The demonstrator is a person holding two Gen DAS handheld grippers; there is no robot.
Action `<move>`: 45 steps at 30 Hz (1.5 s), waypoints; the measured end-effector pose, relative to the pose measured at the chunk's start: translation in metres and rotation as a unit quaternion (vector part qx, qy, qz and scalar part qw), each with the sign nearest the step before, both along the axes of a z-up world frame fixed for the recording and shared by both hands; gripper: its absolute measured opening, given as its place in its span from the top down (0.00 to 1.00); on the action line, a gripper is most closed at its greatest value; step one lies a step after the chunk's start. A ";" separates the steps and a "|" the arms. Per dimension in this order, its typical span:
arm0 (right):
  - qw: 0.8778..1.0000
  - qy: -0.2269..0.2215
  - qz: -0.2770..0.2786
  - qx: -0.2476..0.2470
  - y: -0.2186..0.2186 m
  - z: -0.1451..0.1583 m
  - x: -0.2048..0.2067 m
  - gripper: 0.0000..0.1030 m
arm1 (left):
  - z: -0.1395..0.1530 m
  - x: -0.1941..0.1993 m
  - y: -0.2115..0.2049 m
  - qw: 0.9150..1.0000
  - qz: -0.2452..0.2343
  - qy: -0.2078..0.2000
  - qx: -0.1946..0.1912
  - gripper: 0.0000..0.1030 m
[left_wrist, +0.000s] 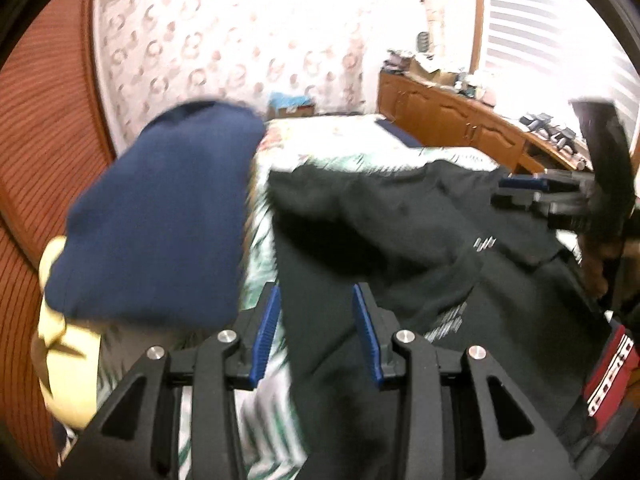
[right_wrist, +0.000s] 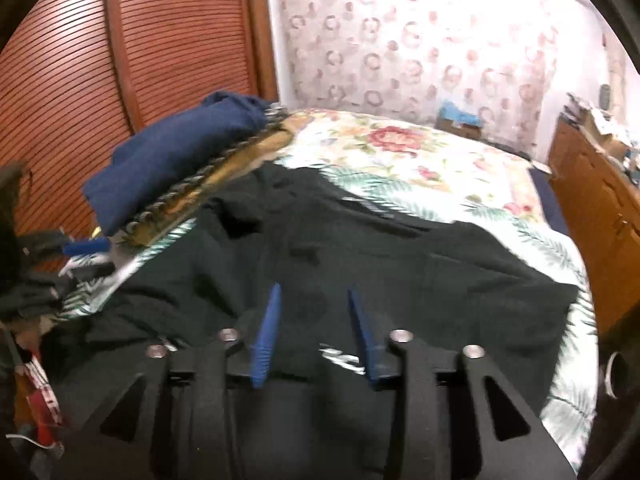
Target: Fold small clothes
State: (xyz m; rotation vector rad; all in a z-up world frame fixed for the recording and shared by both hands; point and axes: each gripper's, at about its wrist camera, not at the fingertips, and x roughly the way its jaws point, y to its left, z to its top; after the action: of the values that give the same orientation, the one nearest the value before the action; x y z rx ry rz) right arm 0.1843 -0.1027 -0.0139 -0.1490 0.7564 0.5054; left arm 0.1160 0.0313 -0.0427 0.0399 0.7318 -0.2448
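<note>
A shirt (right_wrist: 360, 248) lies on the bed (right_wrist: 400, 148), folded clothes (right_wrist: 172, 156) at its left.

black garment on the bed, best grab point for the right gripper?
Probably the black garment's loose right edge, where it ends on the floral bedspread. Come in low from the right with the open right gripper: that edge lies flat and exposed, while the middle is rumpled.
</note>
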 end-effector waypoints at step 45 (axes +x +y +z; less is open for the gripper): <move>0.985 0.076 -0.153 -0.018 -0.166 -0.045 0.099 0.94 | 0.051 0.070 0.031 0.998 0.022 -0.056 -0.006 0.97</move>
State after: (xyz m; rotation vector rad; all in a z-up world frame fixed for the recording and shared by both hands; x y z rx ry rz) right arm 0.2832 -0.2685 -0.0594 -0.0266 0.9201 0.2124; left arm 0.1860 0.0619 0.0085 0.0267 0.6189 -0.2036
